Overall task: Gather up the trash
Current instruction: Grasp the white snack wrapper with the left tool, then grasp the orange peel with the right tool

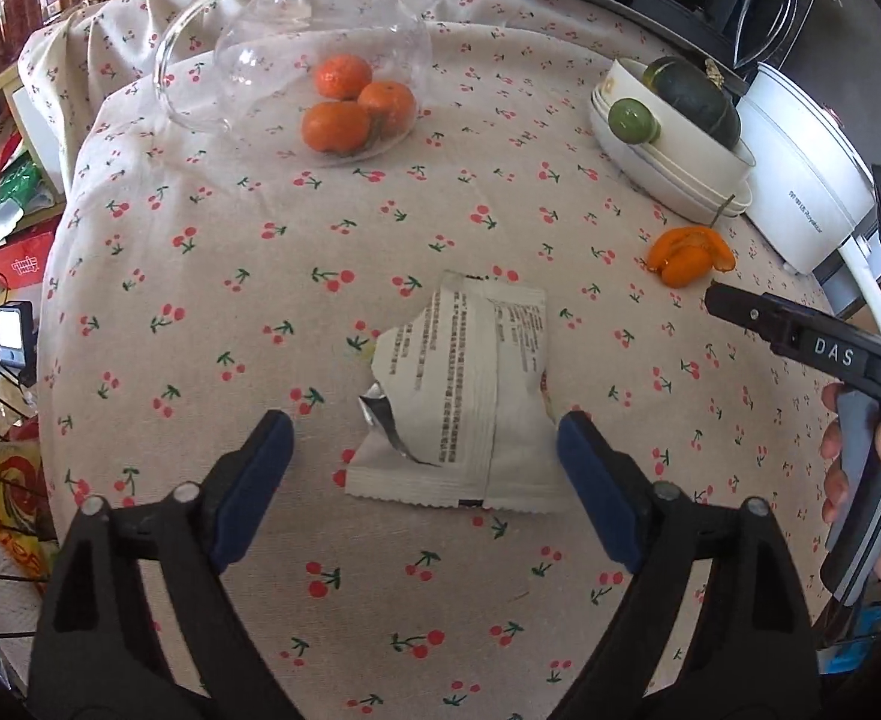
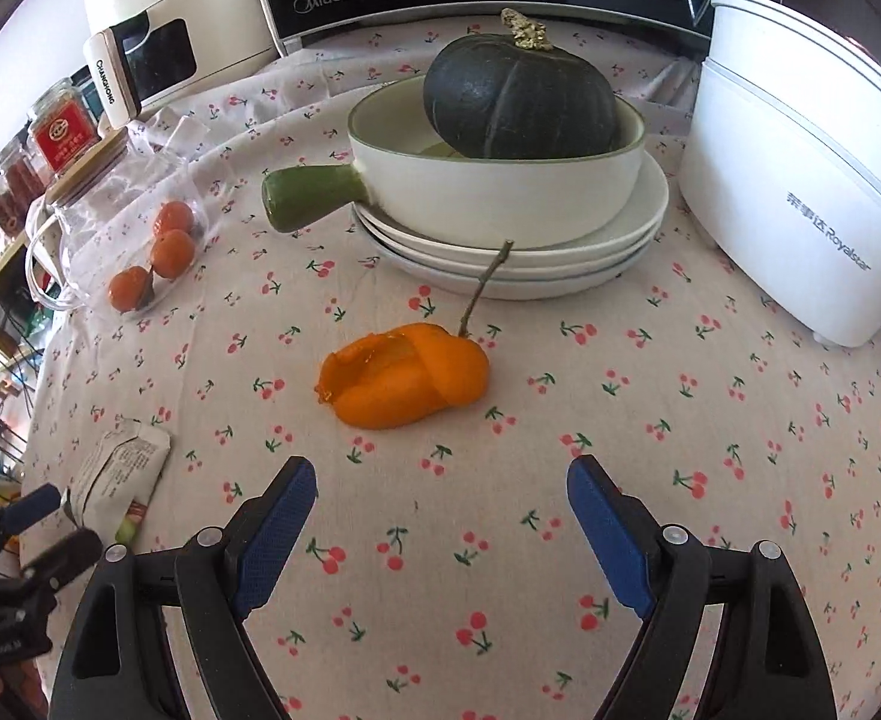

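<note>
Right now both grippers hang over the cherry-print tablecloth point(image 1: 212, 276) with jaws spread wide and nothing between the pads. Under the left gripper point(image 1: 425, 438) lies the torn snack wrapper point(image 1: 464, 396), mid-table, toward the near edge. Ahead of the right gripper point(image 2: 440, 480) sits the orange peel point(image 2: 404, 378), just before the stacked plates point(image 2: 518, 264) carrying a pan with a dark squash point(image 2: 518, 102).

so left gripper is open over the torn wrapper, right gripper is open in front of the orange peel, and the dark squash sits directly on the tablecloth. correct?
One thing is off: the dark squash is not on the tablecloth; it sits in the white pan stacked on plates, as the right wrist view shows. The left gripper open over the torn wrapper and the right gripper open before the orange peel are correct.
</note>
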`<state>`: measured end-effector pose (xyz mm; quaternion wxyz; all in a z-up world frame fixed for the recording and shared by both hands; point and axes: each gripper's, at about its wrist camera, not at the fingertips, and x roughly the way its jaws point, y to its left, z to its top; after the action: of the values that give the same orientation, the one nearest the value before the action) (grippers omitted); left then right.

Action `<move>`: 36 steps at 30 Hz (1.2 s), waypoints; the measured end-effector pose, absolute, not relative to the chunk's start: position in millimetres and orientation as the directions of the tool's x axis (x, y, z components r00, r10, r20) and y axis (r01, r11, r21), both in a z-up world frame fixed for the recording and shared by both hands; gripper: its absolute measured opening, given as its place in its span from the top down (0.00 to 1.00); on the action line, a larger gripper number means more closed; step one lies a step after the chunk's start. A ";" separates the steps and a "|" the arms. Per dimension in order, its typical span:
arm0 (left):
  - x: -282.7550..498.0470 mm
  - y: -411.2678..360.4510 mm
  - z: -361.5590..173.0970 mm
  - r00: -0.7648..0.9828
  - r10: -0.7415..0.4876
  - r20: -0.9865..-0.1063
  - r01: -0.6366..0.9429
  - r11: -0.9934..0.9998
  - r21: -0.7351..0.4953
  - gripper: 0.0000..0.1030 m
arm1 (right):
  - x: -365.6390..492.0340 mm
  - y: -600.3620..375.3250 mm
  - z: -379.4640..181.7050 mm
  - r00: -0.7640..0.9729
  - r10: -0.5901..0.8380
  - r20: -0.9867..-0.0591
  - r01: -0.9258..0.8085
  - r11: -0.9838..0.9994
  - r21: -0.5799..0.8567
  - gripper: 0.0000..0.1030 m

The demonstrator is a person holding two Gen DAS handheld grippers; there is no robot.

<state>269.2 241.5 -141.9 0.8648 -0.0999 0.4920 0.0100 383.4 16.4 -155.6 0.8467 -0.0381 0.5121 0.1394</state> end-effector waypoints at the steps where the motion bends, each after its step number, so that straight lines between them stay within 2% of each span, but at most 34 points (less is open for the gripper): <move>1: 270.7 235.8 -145.0 0.504 -0.070 -0.861 -0.097 0.986 -0.137 0.13 | 386.6 20.6 -157.5 0.438 0.198 -0.877 -0.275 0.958 0.079 0.15; 5: 274.3 222.8 -149.7 0.502 -0.004 -0.865 -0.073 0.996 -0.047 0.12 | 398.6 35.0 -164.3 0.446 0.191 -0.875 -0.280 0.958 0.066 0.15; 10: 275.2 224.9 -151.1 0.535 0.031 -0.844 -0.091 0.996 -0.021 0.16 | 415.1 45.3 -174.5 0.472 0.159 -0.867 -0.254 0.966 0.039 0.15; 14: 275.7 225.8 -149.6 0.560 0.038 -0.828 -0.078 0.997 -0.007 0.34 | 424.3 52.5 -178.5 0.502 0.137 -0.854 -0.256 0.967 0.005 0.15; 17: 276.1 228.1 -148.2 0.570 0.031 -0.821 -0.080 0.997 -0.018 0.42 | 424.6 59.7 -181.0 0.519 0.109 -0.848 -0.269 0.962 -0.041 0.28; 19: 275.2 228.2 -146.9 0.573 0.024 -0.819 -0.079 0.996 -0.026 0.44 | 421.8 61.0 -180.1 0.520 0.114 -0.846 -0.288 0.956 -0.048 0.40; 24: 268.2 234.9 -141.9 0.579 -0.024 -0.815 -0.086 0.992 -0.090 0.54 | 402.3 51.6 -171.9 0.473 0.172 -0.864 -0.357 0.934 -0.010 0.50; 25: 265.9 236.8 -140.9 0.578 -0.035 -0.815 -0.092 0.990 -0.108 0.54 | 397.3 47.8 -169.1 0.469 0.178 -0.865 -0.363 0.932 -0.005 0.56; 27: 260.3 237.9 -138.2 0.578 -0.052 -0.814 -0.098 0.986 -0.133 0.56 | 383.5 32.8 -159.7 0.463 0.196 -0.864 -0.376 0.927 0.009 0.61; 31: 247.4 233.1 -130.7 0.584 -0.073 -0.809 -0.072 0.987 -0.141 0.62 | 361.3 13.7 -145.1 0.462 0.199 -0.864 -0.384 0.923 0.006 0.69; 33: 241.2 230.8 -127.0 0.585 -0.093 -0.806 -0.057 0.986 -0.156 0.69 | 351.1 5.1 -139.5 0.464 0.194 -0.864 -0.395 0.919 -0.006 0.72; 36: 233.7 227.1 -122.3 0.583 -0.103 -0.806 -0.047 0.986 -0.160 0.71 | 335.1 -9.1 -131.6 0.459 0.206 -0.864 -0.406 0.914 0.002 0.82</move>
<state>233.7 227.1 -122.3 0.8859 -0.0823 0.4563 -0.0156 335.1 -9.1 -131.6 0.8479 -0.1025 0.4880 0.1804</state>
